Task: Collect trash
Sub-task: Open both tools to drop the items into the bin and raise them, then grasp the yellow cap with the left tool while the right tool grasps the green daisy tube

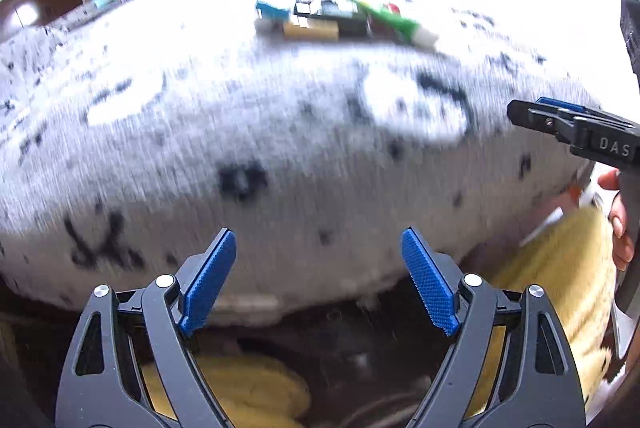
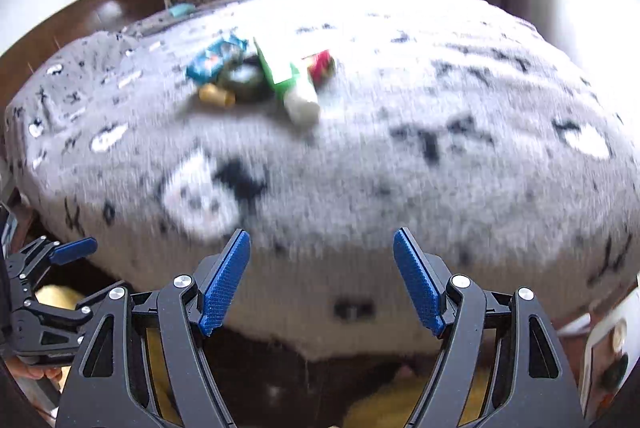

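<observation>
Left wrist view: left hand-held gripper (image 1: 318, 282) spread wide, nothing between its blue pads, hanging over the near edge of the bed (image 1: 240, 131) with its grey black-and-white patterned blanket. Trash pile (image 1: 340, 15) lies far on the bed, centre: blue wrapper, green tube with white cap, yellow piece, dark item. Right hand-held gripper (image 1: 560, 115) enters from the right edge, a hand (image 1: 620, 224) on its grip; its spread is unclear here. Yellow fabric (image 1: 560, 268) low on the right.

Right wrist view: right hand-held gripper (image 2: 322, 280) spread, empty, over the bed's (image 2: 400, 167) near edge. Trash pile (image 2: 264, 75) far, left of centre, well apart from both. Left hand-held gripper (image 2: 60, 260) at the left edge. All blurred.
</observation>
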The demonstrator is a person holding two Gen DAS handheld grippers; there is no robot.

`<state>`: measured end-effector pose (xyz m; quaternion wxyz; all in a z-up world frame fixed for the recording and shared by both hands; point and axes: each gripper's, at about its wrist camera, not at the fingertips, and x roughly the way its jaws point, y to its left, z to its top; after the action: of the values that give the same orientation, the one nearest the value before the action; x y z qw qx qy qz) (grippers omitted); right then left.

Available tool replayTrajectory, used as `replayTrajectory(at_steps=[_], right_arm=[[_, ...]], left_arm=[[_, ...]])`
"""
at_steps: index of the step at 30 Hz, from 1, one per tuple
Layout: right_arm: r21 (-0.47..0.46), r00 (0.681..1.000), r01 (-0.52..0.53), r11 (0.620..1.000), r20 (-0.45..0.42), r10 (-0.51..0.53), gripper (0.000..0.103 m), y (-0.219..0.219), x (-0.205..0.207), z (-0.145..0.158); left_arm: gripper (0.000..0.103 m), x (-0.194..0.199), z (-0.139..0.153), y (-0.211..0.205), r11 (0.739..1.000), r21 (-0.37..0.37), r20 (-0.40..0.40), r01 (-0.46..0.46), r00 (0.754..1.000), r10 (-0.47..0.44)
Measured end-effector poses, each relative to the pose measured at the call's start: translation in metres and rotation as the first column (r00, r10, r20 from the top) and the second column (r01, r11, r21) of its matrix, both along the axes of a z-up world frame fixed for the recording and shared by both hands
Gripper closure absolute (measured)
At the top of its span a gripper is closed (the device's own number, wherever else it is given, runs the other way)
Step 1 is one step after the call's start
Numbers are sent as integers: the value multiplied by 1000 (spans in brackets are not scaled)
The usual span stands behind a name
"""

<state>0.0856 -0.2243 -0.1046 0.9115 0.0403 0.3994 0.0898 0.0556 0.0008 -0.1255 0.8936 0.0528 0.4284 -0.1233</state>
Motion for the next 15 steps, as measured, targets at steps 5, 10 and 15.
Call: replayTrajectory(at_steps=[5, 10, 15], right_arm=[[-12, 1000, -1, 1000, 27, 1, 28, 4, 41, 13], [-32, 999, -27, 999, 33, 28, 28, 17, 81, 14], [-8, 999, -41, 999, -34, 40, 33, 25, 117, -3]], left_arm=[[20, 32, 15, -4, 1000, -14, 60, -21, 998, 21], [20, 74, 15, -1, 999, -14, 72, -29, 997, 30], [20, 102, 14, -5, 999, -41, 58, -28, 998, 30]])
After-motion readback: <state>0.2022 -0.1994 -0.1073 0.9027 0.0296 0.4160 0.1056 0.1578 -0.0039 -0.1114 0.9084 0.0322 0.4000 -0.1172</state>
